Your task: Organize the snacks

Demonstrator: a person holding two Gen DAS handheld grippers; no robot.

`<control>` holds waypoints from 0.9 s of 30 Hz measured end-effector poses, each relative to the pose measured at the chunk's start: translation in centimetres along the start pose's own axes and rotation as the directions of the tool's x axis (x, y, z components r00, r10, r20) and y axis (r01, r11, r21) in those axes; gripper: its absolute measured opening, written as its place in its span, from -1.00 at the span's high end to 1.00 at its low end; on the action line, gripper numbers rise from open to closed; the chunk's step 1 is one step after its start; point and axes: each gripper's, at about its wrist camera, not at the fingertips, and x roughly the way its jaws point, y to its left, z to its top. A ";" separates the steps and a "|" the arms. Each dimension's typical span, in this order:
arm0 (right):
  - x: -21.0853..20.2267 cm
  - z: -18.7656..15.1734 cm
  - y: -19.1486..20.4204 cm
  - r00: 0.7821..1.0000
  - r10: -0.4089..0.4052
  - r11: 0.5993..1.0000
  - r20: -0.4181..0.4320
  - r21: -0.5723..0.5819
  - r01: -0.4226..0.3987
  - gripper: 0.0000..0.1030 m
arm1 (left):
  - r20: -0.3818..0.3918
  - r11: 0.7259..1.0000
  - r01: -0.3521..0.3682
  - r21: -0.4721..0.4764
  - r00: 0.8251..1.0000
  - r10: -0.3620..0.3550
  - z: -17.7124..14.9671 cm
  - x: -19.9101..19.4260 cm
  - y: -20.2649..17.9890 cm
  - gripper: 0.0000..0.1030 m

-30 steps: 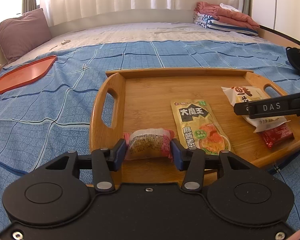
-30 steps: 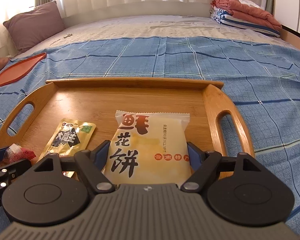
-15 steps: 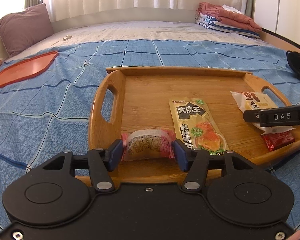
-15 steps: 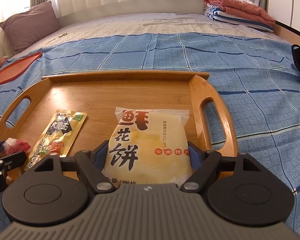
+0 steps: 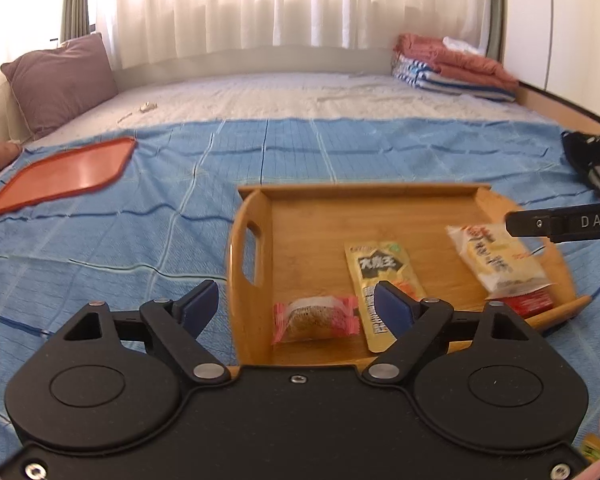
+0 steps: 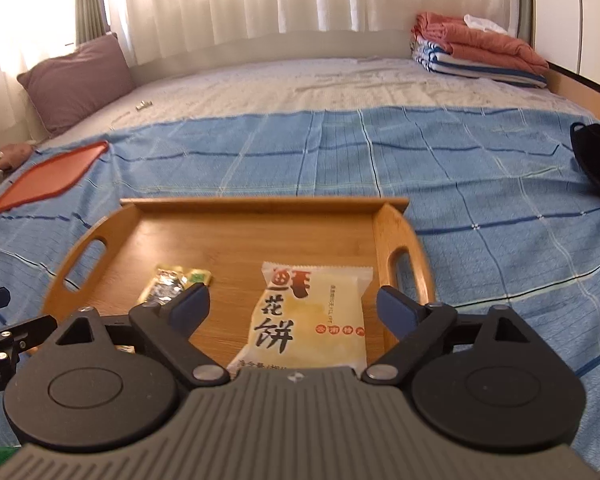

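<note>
A wooden tray with handles lies on the blue bedspread; it also shows in the right wrist view. In it lie a small pink-wrapped snack, a yellow-black packet, a pale yellow pastry bag and a red pack under it. My left gripper is open, raised above the pink snack and empty. My right gripper is open above the pastry bag, which rests in the tray. The yellow-black packet lies left of it.
An orange tray lies on the bedspread at far left. A purple pillow stands behind it. Folded blankets sit at the far right. A black bag lies at the right edge.
Both grippers have opened and let go of their snacks, which now lie in the tray. Both grippers have pulled back and up.
</note>
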 end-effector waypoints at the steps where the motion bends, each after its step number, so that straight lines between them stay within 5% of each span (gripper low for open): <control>1: -0.9 0.1 0.0 1.000 0.008 1.000 0.009 0.001 -0.008 -0.87 | 0.006 1.000 0.005 -0.001 1.000 -0.005 0.1 -0.9 0.1 -0.65; 9: -8.6 -1.9 0.5 0.994 0.065 0.997 0.091 -0.058 -0.060 -0.93 | 0.080 0.999 0.029 0.041 0.996 -0.032 -1.2 -8.7 -0.3 -0.72; 15: -13.5 -4.8 1.2 0.986 0.080 0.990 0.145 -0.127 -0.061 -0.96 | 0.124 0.998 0.065 -0.014 0.990 -0.063 -3.6 -13.5 0.0 -0.74; 27: -18.5 -12.0 0.9 0.984 0.080 0.990 0.157 -0.125 -0.060 -0.98 | 0.121 0.998 0.054 -0.044 0.991 -0.049 -10.7 -18.0 0.0 -0.76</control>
